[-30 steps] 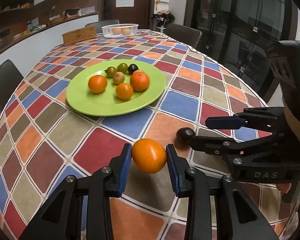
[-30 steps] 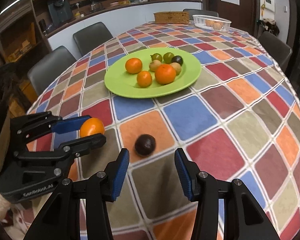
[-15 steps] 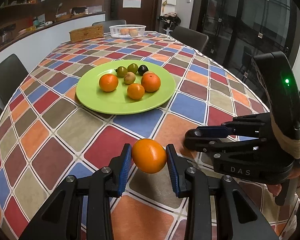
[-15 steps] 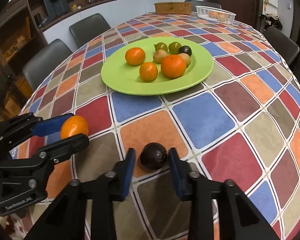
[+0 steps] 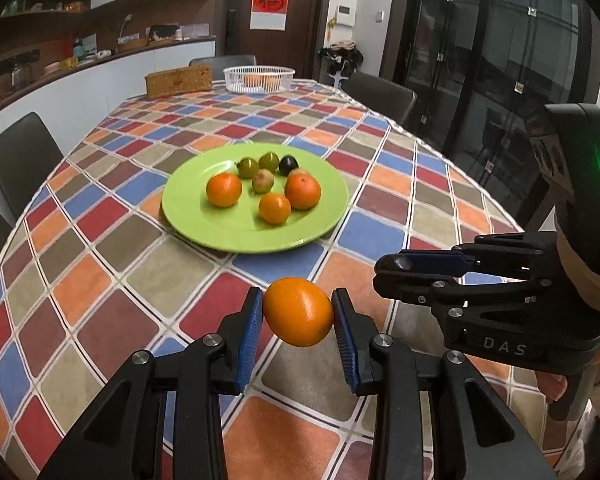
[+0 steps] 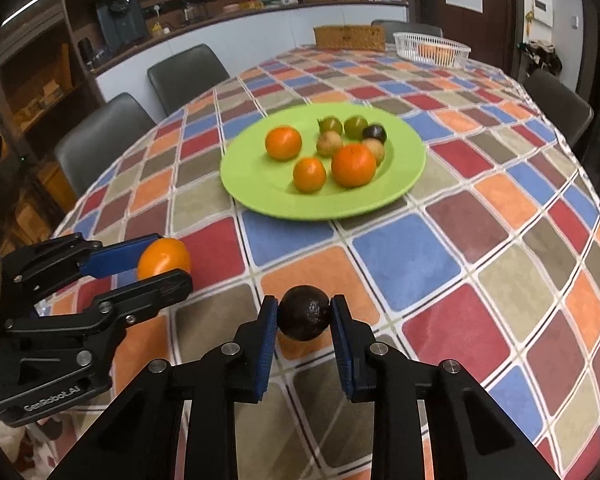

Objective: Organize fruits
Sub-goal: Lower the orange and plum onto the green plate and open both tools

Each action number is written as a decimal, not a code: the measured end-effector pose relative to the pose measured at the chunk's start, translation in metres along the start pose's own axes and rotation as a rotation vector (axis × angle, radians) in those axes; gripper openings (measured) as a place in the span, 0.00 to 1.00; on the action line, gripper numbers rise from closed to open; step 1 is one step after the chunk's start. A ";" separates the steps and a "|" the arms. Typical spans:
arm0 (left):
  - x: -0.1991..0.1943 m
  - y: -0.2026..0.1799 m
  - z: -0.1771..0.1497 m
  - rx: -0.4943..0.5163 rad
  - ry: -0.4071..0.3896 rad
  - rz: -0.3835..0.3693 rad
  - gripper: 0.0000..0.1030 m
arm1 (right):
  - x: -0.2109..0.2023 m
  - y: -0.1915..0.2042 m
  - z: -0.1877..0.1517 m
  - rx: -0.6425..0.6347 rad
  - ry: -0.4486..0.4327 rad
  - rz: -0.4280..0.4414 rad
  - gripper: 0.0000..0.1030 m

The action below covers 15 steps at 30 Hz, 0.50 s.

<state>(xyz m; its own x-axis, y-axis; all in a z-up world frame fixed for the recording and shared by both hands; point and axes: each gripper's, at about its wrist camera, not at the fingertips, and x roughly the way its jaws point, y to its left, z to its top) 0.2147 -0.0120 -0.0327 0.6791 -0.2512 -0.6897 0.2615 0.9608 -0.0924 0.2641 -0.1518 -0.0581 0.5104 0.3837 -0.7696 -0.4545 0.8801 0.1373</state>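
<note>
Carrying 2 fruits at once: left tool (image 5: 298, 312) clamping an orange (image 5: 299, 311), right tool (image 6: 304, 314) clamping a dark fruit (image 6: 304, 312), both hanging above the near surface (image 6: 400, 256). Probably needing next a reach toward the far green plate (image 6: 260, 188), aiming for bare space beside the 8 fruits lying there.

Black tongs (image 5: 298, 320), blue ribbed pads (image 5: 249, 332)

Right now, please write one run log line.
left tool: shut on orange | right tool: shut on dark fruit | green plate: eight fruits
</note>
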 end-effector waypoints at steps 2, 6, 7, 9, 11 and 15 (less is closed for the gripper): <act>-0.004 0.000 0.005 0.004 -0.016 0.004 0.34 | -0.007 0.003 0.006 -0.007 -0.025 0.003 0.27; -0.010 0.004 0.017 0.004 -0.045 0.019 0.34 | -0.016 0.005 0.018 -0.015 -0.068 0.005 0.27; -0.011 0.006 0.019 0.003 -0.050 0.022 0.34 | -0.017 0.005 0.022 -0.015 -0.077 0.005 0.27; -0.011 0.009 0.025 0.003 -0.062 0.030 0.34 | -0.019 0.005 0.029 -0.013 -0.095 0.005 0.27; -0.011 0.013 0.032 0.004 -0.074 0.039 0.34 | -0.019 0.004 0.036 -0.015 -0.107 0.004 0.27; -0.006 0.021 0.046 0.002 -0.089 0.054 0.34 | -0.017 0.003 0.051 -0.019 -0.131 -0.002 0.27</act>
<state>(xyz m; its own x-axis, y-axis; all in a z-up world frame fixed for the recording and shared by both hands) 0.2478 0.0046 0.0029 0.7508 -0.2083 -0.6268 0.2242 0.9730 -0.0548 0.2912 -0.1412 -0.0130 0.6019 0.4164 -0.6814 -0.4663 0.8760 0.1234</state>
